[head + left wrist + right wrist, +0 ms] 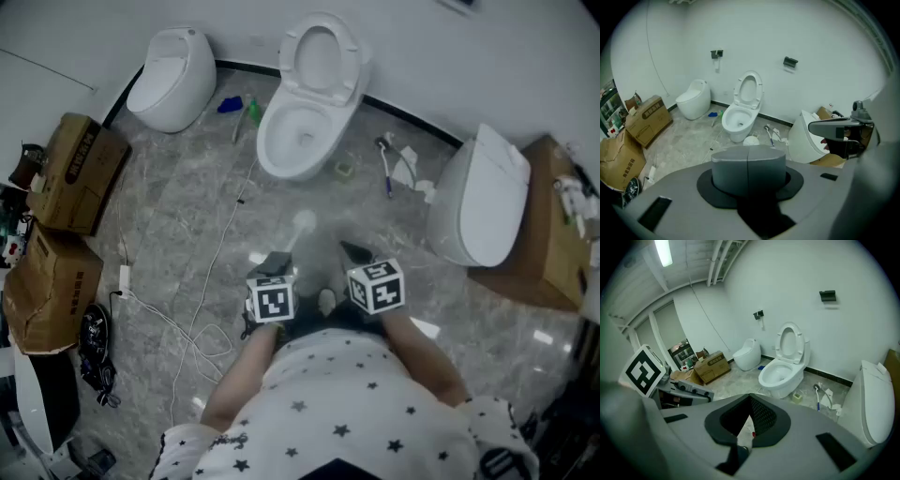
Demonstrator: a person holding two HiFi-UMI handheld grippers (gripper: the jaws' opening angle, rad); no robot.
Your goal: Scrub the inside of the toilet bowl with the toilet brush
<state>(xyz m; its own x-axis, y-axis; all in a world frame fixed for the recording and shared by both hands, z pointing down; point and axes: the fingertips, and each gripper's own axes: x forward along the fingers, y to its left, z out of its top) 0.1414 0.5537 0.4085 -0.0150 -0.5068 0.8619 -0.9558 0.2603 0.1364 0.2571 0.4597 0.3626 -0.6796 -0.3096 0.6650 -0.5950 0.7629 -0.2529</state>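
Standing on the grey marbled tile floor (187, 216), a person in a white star-print top (347, 394) holds both tools low and close together. The left claw (275, 262) is pressed shut on the thin pale handle of a white-headed toilet brush (302, 223). The brush's round head hangs in the air just past the tips, well apart from the bowl. The right claw (354, 251) sits just beside it, its dark jaws spread with only floor showing between them.

A thin white cable (220, 244) trails over the tiles from the person's left towards the middle of the room, with a white plug block (124, 277) further left. Brown cardboard boxes (80, 169) stand along the left edge.

Ahead is a white ceramic toilet with an oval bowl (302, 131), its seat and lid tipped up against the wall. A small green square object (345, 169) lies at its foot, and a blue-handled tool (387, 173) lies among white hoses to the right. Beyond those stands a closed white toilet (483, 202) with a brown carton (553, 225) behind it. To the left is an egg-shaped white toilet (173, 80), lid down. A blue item (230, 105) and a green bottle (253, 112) lie between it and the open one.

Behind everything runs a plain white wall (811, 37) with a black skirting strip (403, 111). A small dark fitting (790, 62) is fixed high on the wall.
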